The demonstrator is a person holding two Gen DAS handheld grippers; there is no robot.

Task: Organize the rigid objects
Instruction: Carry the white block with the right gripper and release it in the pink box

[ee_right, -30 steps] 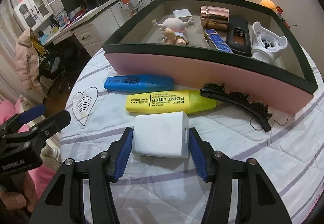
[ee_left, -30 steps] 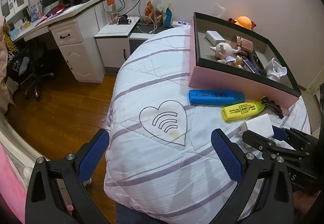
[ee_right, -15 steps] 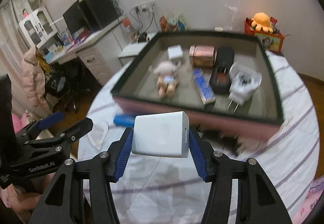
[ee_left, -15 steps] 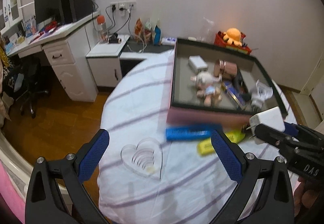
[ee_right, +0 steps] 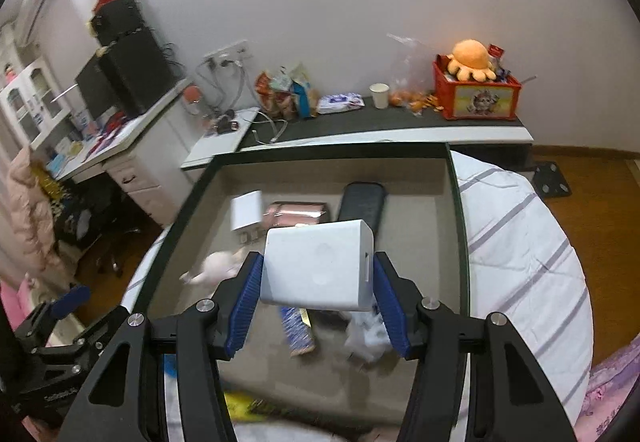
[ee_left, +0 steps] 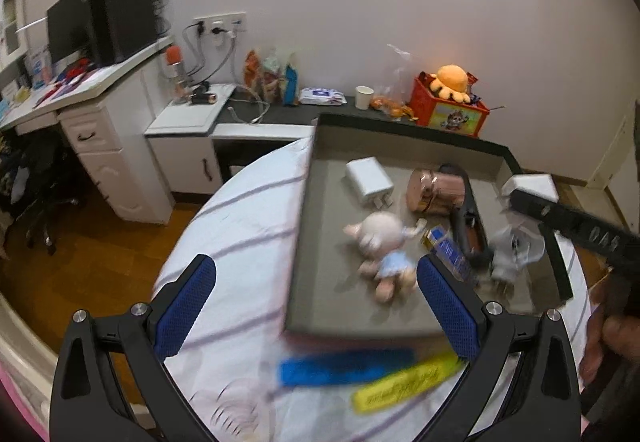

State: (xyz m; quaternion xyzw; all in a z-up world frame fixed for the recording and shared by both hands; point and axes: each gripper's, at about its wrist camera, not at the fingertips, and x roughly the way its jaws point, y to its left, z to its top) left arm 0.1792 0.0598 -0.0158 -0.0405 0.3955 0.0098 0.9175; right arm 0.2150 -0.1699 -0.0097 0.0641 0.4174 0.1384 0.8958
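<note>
My right gripper [ee_right: 318,296] is shut on a white rectangular box [ee_right: 318,266] and holds it above the pink tray [ee_right: 456,178]; the box also shows in the left wrist view [ee_left: 530,184]. The tray [ee_left: 308,202] holds a white charger [ee_left: 369,178], a copper can [ee_left: 434,192], a pig doll [ee_left: 380,242], a blue box [ee_left: 446,252], a black case [ee_left: 466,222] and a white plug [ee_left: 514,248]. A blue marker [ee_left: 344,366] and a yellow highlighter [ee_left: 404,388] lie on the bed before the tray. My left gripper [ee_left: 316,310] is open and empty over the bed.
The round bed has a white striped quilt [ee_left: 240,226]. A white desk [ee_left: 92,114] with monitor and speakers stands at the left. A dark shelf [ee_right: 360,122] behind the tray carries snacks, a cup and a red toy box [ee_right: 476,90]. Wooden floor [ee_left: 84,242] lies left.
My right gripper has carried the white box up from the bed to above the tray. My left gripper has risen and moved toward the tray, staying open.
</note>
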